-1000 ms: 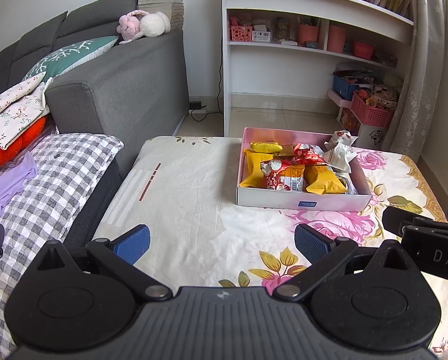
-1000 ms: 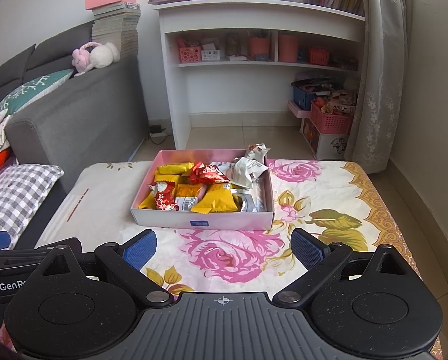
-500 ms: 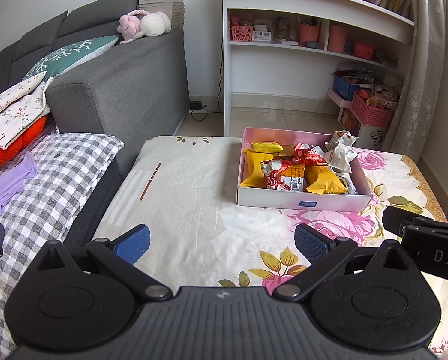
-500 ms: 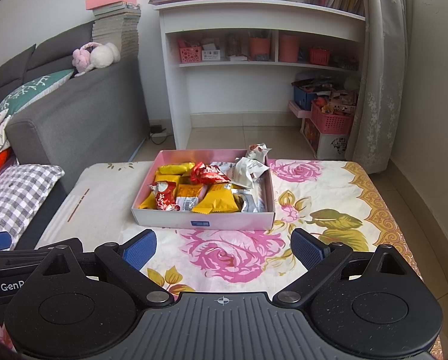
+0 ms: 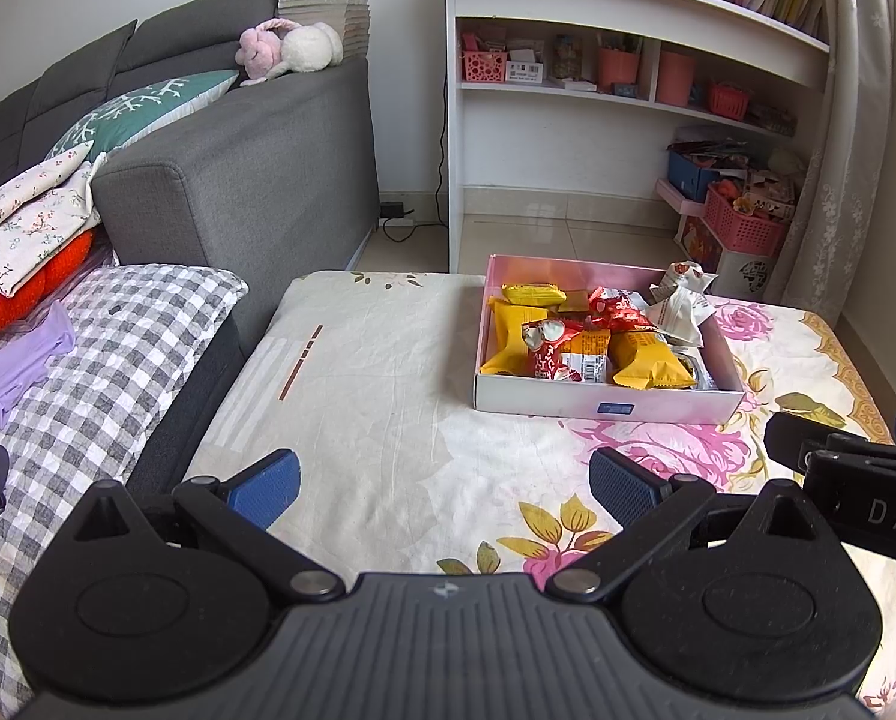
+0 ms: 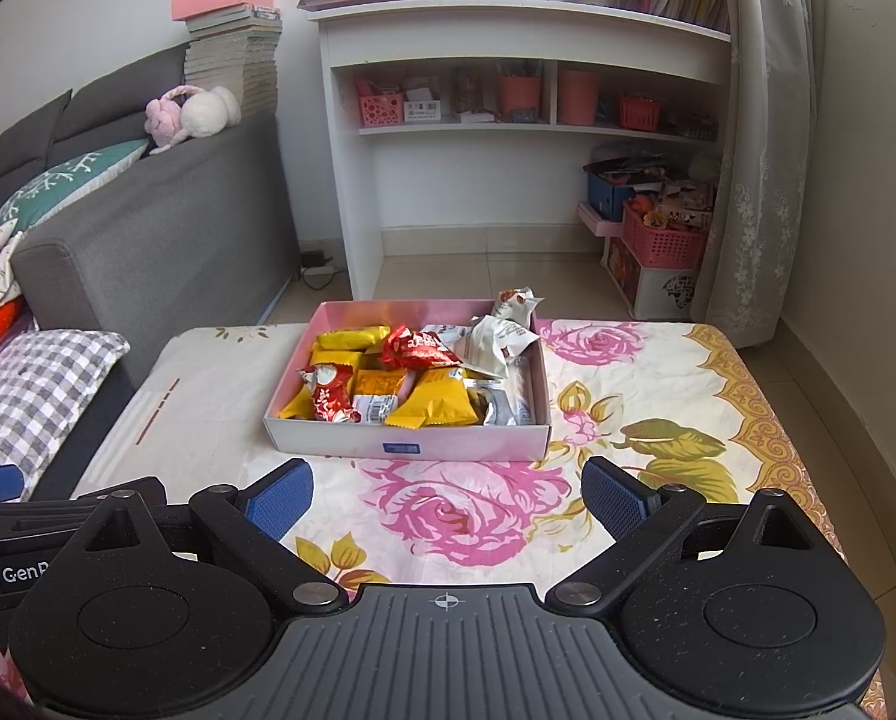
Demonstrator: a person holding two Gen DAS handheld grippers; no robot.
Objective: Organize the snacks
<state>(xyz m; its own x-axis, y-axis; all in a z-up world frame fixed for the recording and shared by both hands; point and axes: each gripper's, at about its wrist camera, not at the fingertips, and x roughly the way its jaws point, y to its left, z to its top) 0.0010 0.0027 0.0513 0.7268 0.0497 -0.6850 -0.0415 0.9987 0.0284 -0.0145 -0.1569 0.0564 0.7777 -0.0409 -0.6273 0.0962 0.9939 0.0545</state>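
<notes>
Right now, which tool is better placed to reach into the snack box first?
Right, probably. The right tool faces the pink box head-on, open. The left tool sits off to its side, with the box ahead on its right.

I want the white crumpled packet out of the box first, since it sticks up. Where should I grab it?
Grip the white packet by its raised crimped top end, coming from above with the open right gripper. That end stands clear above the pink box's rim, so the fingers can probably straddle it.

Snack packets in the box on the worktop, sofa left, shelf unit behind.
</notes>
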